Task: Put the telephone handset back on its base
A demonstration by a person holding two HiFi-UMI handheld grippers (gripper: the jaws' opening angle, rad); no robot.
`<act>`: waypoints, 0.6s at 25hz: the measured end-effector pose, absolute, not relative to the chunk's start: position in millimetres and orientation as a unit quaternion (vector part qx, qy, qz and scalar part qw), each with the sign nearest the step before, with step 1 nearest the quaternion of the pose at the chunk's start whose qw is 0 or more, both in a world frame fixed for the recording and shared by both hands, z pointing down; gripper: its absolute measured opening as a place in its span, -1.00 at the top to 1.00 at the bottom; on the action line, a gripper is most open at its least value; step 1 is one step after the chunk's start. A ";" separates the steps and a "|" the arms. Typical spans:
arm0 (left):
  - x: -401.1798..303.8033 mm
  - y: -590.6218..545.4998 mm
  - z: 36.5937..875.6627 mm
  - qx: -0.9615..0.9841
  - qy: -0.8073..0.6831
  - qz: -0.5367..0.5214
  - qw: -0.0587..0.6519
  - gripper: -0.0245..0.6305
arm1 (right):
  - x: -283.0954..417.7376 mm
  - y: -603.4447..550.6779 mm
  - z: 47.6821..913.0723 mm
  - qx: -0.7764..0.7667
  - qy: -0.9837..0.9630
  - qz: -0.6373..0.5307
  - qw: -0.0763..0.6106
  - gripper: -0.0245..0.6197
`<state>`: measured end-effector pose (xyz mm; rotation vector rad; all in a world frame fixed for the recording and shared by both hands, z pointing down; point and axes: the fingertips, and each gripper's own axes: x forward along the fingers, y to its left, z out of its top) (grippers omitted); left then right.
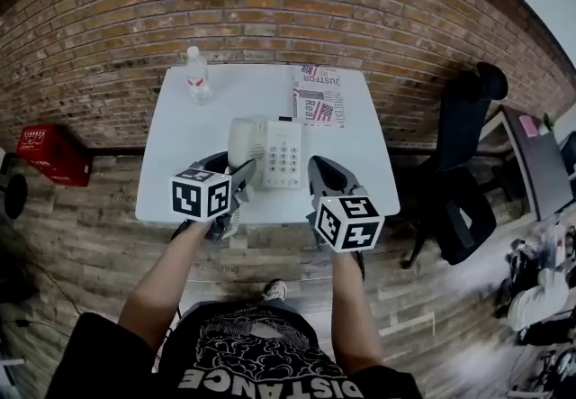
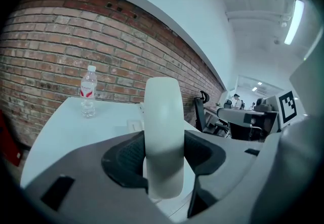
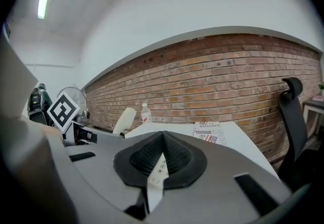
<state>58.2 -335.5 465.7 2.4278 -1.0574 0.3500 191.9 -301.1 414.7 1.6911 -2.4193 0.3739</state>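
Observation:
A white telephone base (image 1: pixel 282 154) with a keypad sits in the middle of the white table (image 1: pixel 180 140). The white handset (image 1: pixel 241 143) is at the base's left side, tilted up, and my left gripper (image 1: pixel 238 179) is shut on it. In the left gripper view the handset (image 2: pixel 162 117) stands upright between the dark pads of that gripper (image 2: pixel 163 156). My right gripper (image 1: pixel 322 176) hovers just right of the base with its jaws shut on nothing. In the right gripper view a strip of keypad (image 3: pixel 158 172) shows below this gripper's (image 3: pixel 161 153) pads, and the handset (image 3: pixel 124 119) rises at the left.
A water bottle (image 1: pixel 196 73) stands at the table's back left, and a newspaper (image 1: pixel 319 98) lies at the back right. A brick wall runs behind. A red crate (image 1: pixel 45 150) is on the floor to the left, and a black office chair (image 1: pixel 463 181) is to the right.

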 end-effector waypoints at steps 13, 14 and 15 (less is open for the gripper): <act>73.1 -365.9 491.0 0.835 -0.441 0.166 0.285 0.26 | 206.6 -329.1 427.0 0.508 -0.846 0.134 0.089 0.92; 72.8 -368.4 494.3 0.830 -0.443 0.171 0.294 0.26 | 206.2 -330.6 428.2 0.506 -0.847 0.136 0.089 0.92; 72.8 -370.9 497.2 0.826 -0.443 0.175 0.301 0.26 | 205.5 -332.1 429.4 0.505 -0.847 0.137 0.090 0.92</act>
